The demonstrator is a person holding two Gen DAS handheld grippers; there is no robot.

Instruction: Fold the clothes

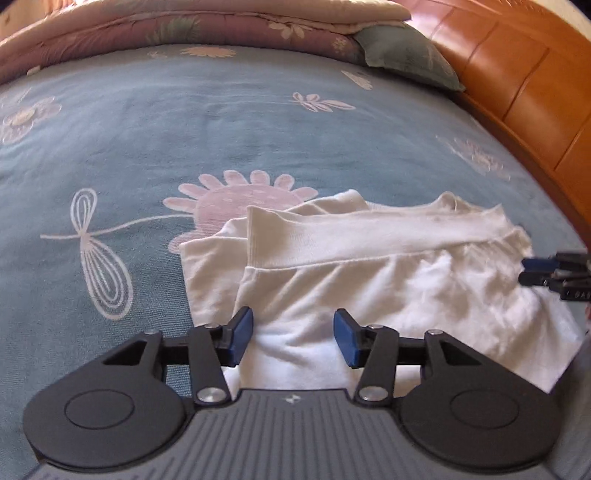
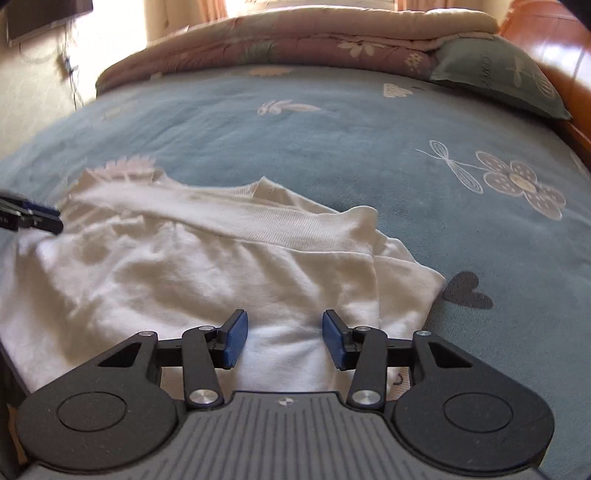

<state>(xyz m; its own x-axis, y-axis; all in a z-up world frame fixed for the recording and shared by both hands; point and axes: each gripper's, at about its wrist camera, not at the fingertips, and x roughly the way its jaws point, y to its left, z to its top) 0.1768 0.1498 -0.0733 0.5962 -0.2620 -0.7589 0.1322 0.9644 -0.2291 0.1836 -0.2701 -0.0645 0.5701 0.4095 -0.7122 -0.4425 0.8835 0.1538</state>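
Lighting: daylight, soft and even. You see its source in the right wrist view, a blown-out window [image 2: 236, 5] far ahead of the tongs, with glare washing the wall [image 2: 37, 96] at far left.
Shadows: faint, gathered in the creases of the white garment [image 2: 184, 266] just ahead of your fingertips.
Glare: sheen on the wooden headboard [image 1: 517, 74].
Distortion: strong fisheye bowing at every edge.
Blur: slight smear throughout, heaviest toward the rims.

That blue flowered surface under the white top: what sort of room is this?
Most likely a bedroom. The blue flowered bedsheet covers a bed with an orange wooden headboard, a grey-green pillow and a folded pink floral quilt.
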